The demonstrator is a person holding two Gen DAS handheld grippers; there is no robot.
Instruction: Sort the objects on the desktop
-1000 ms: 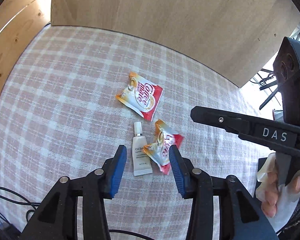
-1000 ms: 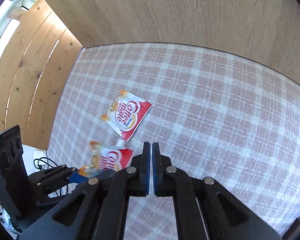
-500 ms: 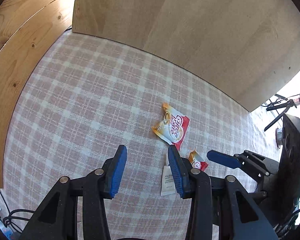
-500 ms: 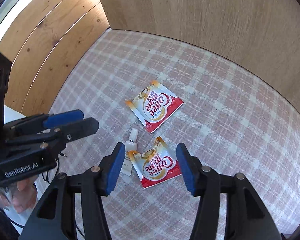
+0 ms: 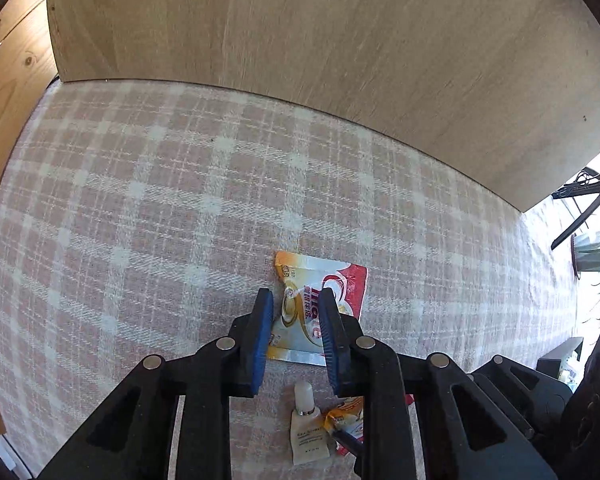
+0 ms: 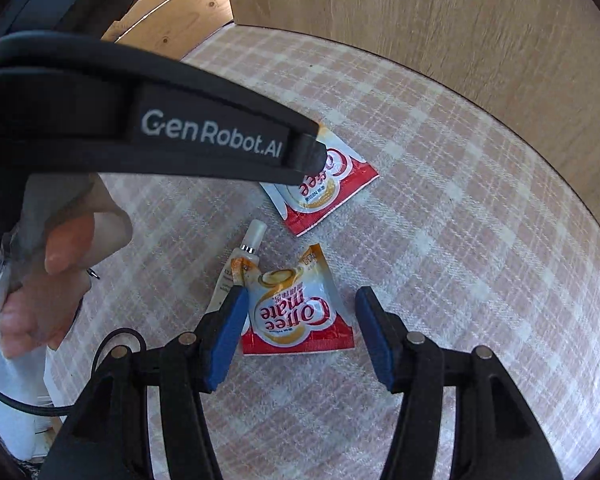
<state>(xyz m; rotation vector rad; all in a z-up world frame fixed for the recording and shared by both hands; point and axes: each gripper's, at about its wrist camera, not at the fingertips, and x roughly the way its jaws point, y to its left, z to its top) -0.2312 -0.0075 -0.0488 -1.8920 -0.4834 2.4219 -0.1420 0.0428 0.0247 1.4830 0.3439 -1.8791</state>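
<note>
Two red, white and yellow Coffee mate sachets and a small white tube lie on the plaid tablecloth. My left gripper (image 5: 296, 300) points steeply down over the far sachet (image 5: 320, 280). Its jaws are closing with the sachet between the blue pads, and I see no clear press. In the right wrist view the left gripper's black arm (image 6: 204, 136) reaches across to that far sachet (image 6: 324, 196). My right gripper (image 6: 302, 296) stands open astride the near sachet (image 6: 296, 312), both pads apart from it. The tube (image 6: 244, 256) lies partly under that sachet's left corner.
A pale wooden panel (image 5: 340, 60) stands upright along the back of the tablecloth (image 5: 140, 200). A person's hand (image 6: 60, 260) holds the left gripper at the left, above a black cable (image 6: 112, 344). A tripod (image 5: 580, 216) shows past the table's right end.
The left gripper moved from over the tube to the far sachet, came lower, and its jaws narrowed. The right gripper went from shut to open and settled around the near sachet.
</note>
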